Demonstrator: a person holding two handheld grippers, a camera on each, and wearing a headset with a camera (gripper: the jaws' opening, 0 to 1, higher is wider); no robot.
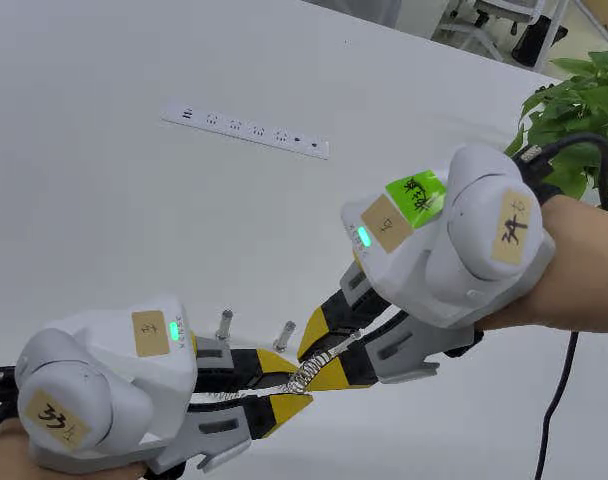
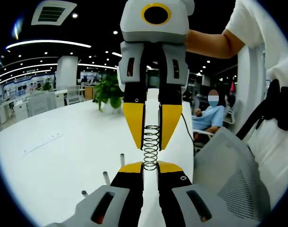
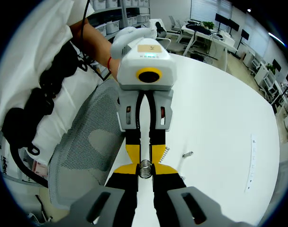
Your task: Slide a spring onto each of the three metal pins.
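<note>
A metal spring (image 1: 313,371) is stretched between the two grippers just above the white table (image 1: 114,230). My left gripper (image 1: 294,386) is shut on its near end and my right gripper (image 1: 315,364) is shut on its far end. In the left gripper view the spring (image 2: 150,146) runs from my own yellow tips (image 2: 151,168) up into the right gripper's fingers (image 2: 134,124). The right gripper view shows the spring (image 3: 144,168) end-on between its tips (image 3: 144,169). Three upright metal pins (image 2: 121,159) (image 2: 106,178) (image 2: 84,193) stand bare to the left; two pins (image 1: 224,322) (image 1: 284,334) show beside the left gripper.
A white power strip (image 1: 246,129) lies farther back on the table. A green plant (image 1: 574,100) and a black cable (image 1: 562,395) are at the right. A grey mesh chair (image 3: 87,146) sits at the table's edge. A small metal part (image 3: 187,154) lies on the table.
</note>
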